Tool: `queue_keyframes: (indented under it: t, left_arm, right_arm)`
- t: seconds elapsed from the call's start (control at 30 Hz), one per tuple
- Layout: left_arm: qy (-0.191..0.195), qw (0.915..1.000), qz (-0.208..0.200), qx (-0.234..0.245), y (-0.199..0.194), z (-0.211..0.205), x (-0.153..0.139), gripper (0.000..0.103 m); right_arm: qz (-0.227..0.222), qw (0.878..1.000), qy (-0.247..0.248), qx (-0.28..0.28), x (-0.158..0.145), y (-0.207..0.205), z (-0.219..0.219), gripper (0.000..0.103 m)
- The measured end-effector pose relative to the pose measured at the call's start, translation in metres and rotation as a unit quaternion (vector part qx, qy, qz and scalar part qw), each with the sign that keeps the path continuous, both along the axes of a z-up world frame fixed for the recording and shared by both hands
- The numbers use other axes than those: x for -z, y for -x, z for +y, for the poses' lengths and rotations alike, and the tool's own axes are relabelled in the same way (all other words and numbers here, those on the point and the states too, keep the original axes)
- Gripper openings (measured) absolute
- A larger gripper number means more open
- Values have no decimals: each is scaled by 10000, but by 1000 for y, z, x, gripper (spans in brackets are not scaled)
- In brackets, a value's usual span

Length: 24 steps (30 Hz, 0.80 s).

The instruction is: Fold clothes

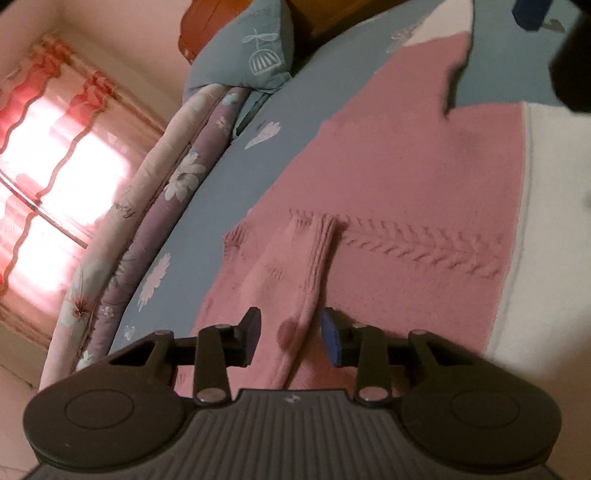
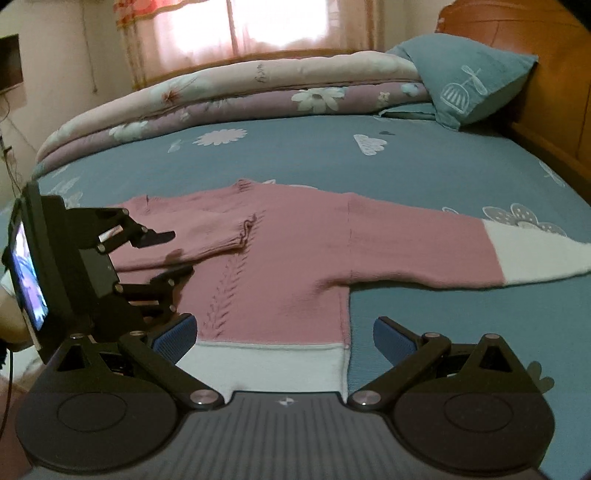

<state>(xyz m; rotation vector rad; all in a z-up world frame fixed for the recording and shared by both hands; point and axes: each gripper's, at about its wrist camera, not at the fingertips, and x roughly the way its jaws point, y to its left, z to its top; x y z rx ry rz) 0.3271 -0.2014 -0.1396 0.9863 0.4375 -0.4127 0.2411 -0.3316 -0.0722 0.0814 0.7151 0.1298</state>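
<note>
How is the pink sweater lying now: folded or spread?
Partly folded: one sleeve lies folded across the pink sweater chest, while the other sleeve stretches flat across the bed.

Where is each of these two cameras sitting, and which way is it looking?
Left wrist view: rides on the left gripper, looking down along its fingers at a folded-over sleeve of the pink sweater; its own two fingers show.
Right wrist view: rides on the right gripper, looking across the bed toward the window; its open fingers and the left gripper show.
Shared: the sweater, blue pillow, rolled floral quilt.
</note>
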Motion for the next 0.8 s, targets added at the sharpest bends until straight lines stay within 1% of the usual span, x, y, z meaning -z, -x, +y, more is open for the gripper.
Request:
queue_keyframes:
  t: [0.1, 0.13, 0.17, 0.2, 0.23, 0.33, 0.43, 0.5, 0.6, 0.8]
  left_arm:
    - [1, 9999, 92, -121, -8, -3, 0, 34]
    - [10, 9998, 133, -160, -11, -3, -1, 29]
    - [31, 9996, 237, -179, -13, -4, 0, 17]
    - [43, 9994, 286, -191, -13, -5, 0, 12]
    - [54, 9992, 334, -204, -12, -6, 1, 10]
    - [119, 9990, 372, -215, -9, -6, 1, 8]
    - [353, 9982, 380, -298, -8, -2, -5, 6]
    - [489, 9978, 307, -317, -6, -2, -12, 6]
    - [693, 9962, 366, -371, -11, -2, -20, 6]
    - [678, 9963, 423, -322, -6, -3, -9, 6]
  right_arm:
    - [-39, 10000, -9, -42, -2, 1, 3, 103]
    - [-54, 10000, 4, -72, -2, 3, 5, 103]
    - [-64, 9999, 28, -113, -2, 3, 7, 103]
    - [-69, 9999, 56, -130, -2, 4, 8, 103]
    - [-75, 9998, 85, -146, -1, 4, 9, 103]
    - [-71, 9998, 145, -85, -1, 3, 10, 103]
    - [-55, 10000, 71, 33, -1, 3, 6, 103]
    - [-49, 9999, 31, 98, -1, 2, 3, 103]
    - [-46, 9997, 23, 234, 0, -1, 1, 103]
    - [88, 9992, -44, 395, 4, -5, -4, 103]
